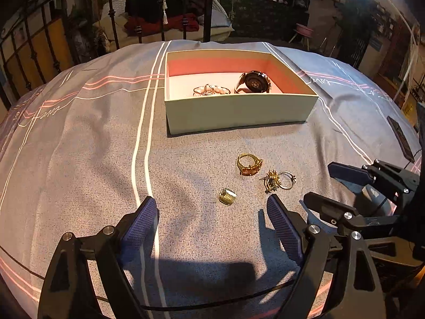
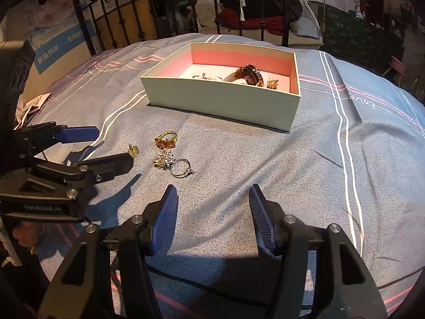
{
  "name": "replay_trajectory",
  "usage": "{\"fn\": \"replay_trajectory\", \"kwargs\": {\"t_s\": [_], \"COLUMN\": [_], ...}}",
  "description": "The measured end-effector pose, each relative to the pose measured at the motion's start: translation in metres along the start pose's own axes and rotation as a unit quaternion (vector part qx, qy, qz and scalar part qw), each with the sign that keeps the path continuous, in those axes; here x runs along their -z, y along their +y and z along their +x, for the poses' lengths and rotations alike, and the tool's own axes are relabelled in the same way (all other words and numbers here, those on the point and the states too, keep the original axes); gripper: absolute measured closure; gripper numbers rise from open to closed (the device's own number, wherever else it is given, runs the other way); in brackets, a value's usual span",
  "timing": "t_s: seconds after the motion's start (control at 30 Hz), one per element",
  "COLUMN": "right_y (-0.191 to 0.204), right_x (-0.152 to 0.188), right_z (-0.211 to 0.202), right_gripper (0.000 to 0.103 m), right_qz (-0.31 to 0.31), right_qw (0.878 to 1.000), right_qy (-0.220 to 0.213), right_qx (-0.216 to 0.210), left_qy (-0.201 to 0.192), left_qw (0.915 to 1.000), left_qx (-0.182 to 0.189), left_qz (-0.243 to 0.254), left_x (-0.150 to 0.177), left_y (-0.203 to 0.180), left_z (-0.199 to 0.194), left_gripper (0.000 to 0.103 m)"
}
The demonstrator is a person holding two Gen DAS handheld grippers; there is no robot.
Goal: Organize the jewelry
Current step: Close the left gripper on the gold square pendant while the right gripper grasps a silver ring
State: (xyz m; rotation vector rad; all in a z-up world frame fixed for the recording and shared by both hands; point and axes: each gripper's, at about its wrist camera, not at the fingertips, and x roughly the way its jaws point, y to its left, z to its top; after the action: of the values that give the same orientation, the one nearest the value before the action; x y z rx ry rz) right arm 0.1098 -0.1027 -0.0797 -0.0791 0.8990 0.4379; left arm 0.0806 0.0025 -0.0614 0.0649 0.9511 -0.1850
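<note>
An open pale green box (image 1: 239, 111) with a pink lining sits on the grey bedspread; it also shows in the right wrist view (image 2: 220, 101). Inside lie a watch (image 1: 255, 82), a clear bracelet (image 1: 211, 90) and a gold earring (image 2: 272, 83). In front of the box lie a gold ring with an amber stone (image 1: 249, 164), a gold flower piece (image 1: 271, 180), a thin silver ring (image 1: 287, 180) and a small gold earring (image 1: 227, 196). My left gripper (image 1: 211, 210) is open and empty just short of the earring. My right gripper (image 2: 212, 199) is open and empty, right of the silver ring (image 2: 181, 171).
The bedspread (image 1: 93, 146) has white and pink stripes and some creases. A black iron railing (image 1: 111, 13) stands behind the bed. A dark flat object (image 1: 401, 138) lies at the far right edge. A pink cloth (image 2: 32, 106) lies at the left edge.
</note>
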Motion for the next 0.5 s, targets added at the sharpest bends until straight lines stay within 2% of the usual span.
{"fn": "replay_trajectory", "kwargs": {"t_s": [0.07,0.2,0.27,0.3,0.37,0.5], "right_y": [0.002,0.004,0.005,0.006,0.009,0.022], "right_x": [-0.001,-0.004,-0.007,-0.009,-0.013,-0.020], "right_z": [0.002,0.005,0.007,0.008,0.011,0.023], "right_gripper": [0.046,0.049,0.052,0.052,0.055,0.062], "right_qz": [-0.006,-0.019,-0.022,-0.024,-0.032,-0.059], "right_qw": [1.000,1.000,1.000,1.000,0.999,0.998], "right_qy": [0.003,0.007,0.009,0.009,0.011,0.021], "right_qx": [-0.003,-0.002,-0.002,-0.002,-0.004,-0.010], "left_qy": [0.006,0.003,-0.002,-0.004,-0.006,-0.011], "left_qw": [1.0000,0.9999,0.9997,0.9997,0.9997,0.9998], "left_qx": [0.003,-0.004,-0.001,0.001,0.006,0.016], "left_qz": [0.003,0.016,0.023,0.024,0.022,0.007], "left_x": [-0.001,-0.005,-0.005,-0.005,-0.004,-0.002], "left_y": [-0.001,-0.003,-0.004,-0.004,-0.002,0.003], "left_z": [0.006,0.015,0.016,0.016,0.016,0.017], "left_gripper": [0.036,0.052,0.068,0.071,0.090,0.092]}}
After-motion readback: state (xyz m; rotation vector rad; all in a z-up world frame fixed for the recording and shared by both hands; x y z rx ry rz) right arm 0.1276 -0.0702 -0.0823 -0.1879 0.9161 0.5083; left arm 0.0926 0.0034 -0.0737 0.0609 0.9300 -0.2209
